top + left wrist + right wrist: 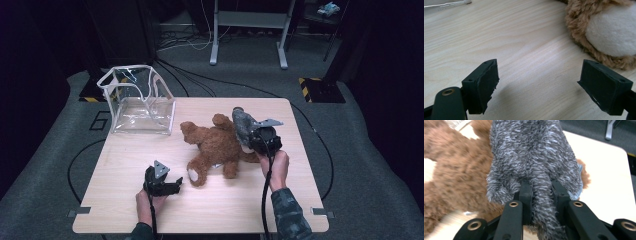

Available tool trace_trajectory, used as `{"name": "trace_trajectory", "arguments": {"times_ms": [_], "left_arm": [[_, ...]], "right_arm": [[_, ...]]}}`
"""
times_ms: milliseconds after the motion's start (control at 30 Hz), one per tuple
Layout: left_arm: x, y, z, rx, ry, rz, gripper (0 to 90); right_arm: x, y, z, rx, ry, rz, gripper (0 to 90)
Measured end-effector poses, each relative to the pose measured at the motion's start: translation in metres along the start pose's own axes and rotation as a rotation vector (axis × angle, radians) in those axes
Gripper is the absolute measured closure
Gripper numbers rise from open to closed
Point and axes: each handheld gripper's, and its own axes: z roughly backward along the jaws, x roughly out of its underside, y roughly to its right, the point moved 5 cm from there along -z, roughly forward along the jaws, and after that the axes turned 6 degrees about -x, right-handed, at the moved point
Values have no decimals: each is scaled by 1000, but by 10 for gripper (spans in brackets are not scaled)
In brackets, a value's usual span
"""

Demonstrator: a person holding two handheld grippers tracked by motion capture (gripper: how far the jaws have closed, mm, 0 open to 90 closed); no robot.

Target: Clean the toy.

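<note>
The left claw rested low on the near part of the tabletop, jaws spread wide with nothing between them, aimed right toward the white-soled foot of the brown teddy bear. Parked just short of that foot, it looked ready to steady or grab the bear rather than already working on it. The bear lay sprawled on its back across the middle of the tabletop, limbs out, so it was easy to reach from either side. Over the bear's right side, the right claw was clamped tight on a fold of a shaggy grey plush piece, holding it lifted above the bear; pinching a narrow bunch likely gave a firm hold on soft fabric. At the far left corner stood a clear plastic bag, its mouth gaping upward, probably so that the toys could be dropped in.
</note>
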Motion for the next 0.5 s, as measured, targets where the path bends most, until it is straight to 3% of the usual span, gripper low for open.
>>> {"name": "trace_trajectory", "arguments": {"times_ms": [367,500], "left_arm": [[0,0,1,4,1,5,151],[0,0,1,12,-1,17,151]], "right_arm": [[22,14,-1,17,-29,-25,749],[37,22,-3,28,-51,-40,749]]}}
